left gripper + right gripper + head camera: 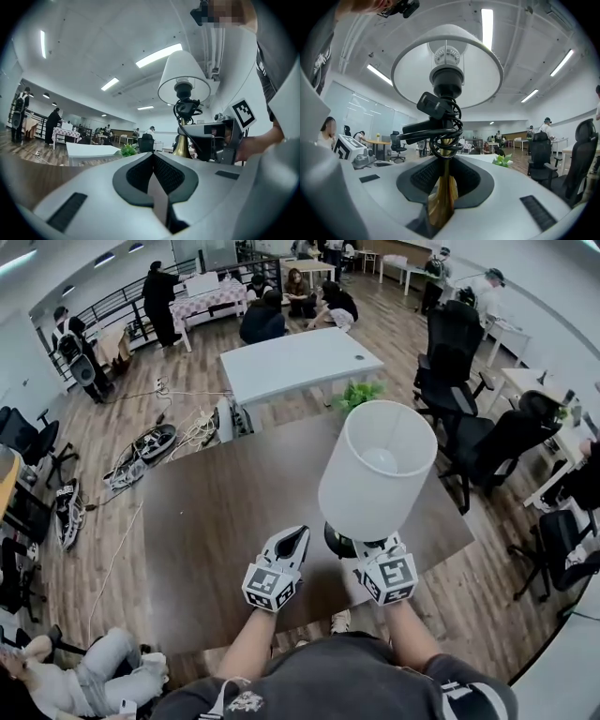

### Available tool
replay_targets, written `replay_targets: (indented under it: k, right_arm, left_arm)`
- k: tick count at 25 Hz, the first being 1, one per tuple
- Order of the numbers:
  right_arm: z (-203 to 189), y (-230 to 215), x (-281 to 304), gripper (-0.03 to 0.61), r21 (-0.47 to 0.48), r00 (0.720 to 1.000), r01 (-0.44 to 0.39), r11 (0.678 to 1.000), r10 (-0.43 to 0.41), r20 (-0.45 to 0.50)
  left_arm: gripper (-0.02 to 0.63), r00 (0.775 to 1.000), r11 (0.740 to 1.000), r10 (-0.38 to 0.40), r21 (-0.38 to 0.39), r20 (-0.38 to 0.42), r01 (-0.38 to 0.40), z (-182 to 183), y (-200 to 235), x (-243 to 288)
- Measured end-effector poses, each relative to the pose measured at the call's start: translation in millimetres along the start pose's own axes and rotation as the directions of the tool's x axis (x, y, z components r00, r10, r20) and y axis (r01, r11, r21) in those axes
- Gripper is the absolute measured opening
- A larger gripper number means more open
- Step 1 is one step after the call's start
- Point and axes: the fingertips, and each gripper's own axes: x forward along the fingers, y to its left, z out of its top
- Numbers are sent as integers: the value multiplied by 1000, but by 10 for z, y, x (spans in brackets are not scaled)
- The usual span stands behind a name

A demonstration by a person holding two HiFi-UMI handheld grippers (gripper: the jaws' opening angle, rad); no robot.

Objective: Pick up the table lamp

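Note:
The table lamp has a white drum shade point(378, 470), a brass stem point(444, 187) and a black cord coiled round the stem point(440, 126). It hangs upright over the dark brown table point(216, 521), its black base point(337, 540) just ahead of my right gripper point(367, 547). That gripper point(443, 199) is shut on the brass stem, pointing level. My left gripper point(298, 538) is close beside it on the left, shut, with nothing between its fingers point(157, 183). In the left gripper view the lamp shade point(183, 77) and the right gripper point(215, 138) stand to the right.
A green plant point(358, 393) stands at the table's far edge, with a white table point(300, 362) behind it. Black office chairs point(459, 343) line the right side. Cables point(150, 442) lie on the wooden floor at left. A person point(84, 681) sits at lower left.

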Motion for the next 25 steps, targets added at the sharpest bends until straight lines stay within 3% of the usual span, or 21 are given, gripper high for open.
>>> replay_targets:
  k: [10,25]
  right_arm:
    - [550,1,-32,104,-11,998,-17,1000,18,65]
    - [415,-26,-58,104,-13,998,-6,1000,6,59]
  left_arm:
    - [8,998,998,48,27,43,-49,487,87,35]
    - [8,998,998,59,22,28,-59,359,15,36]
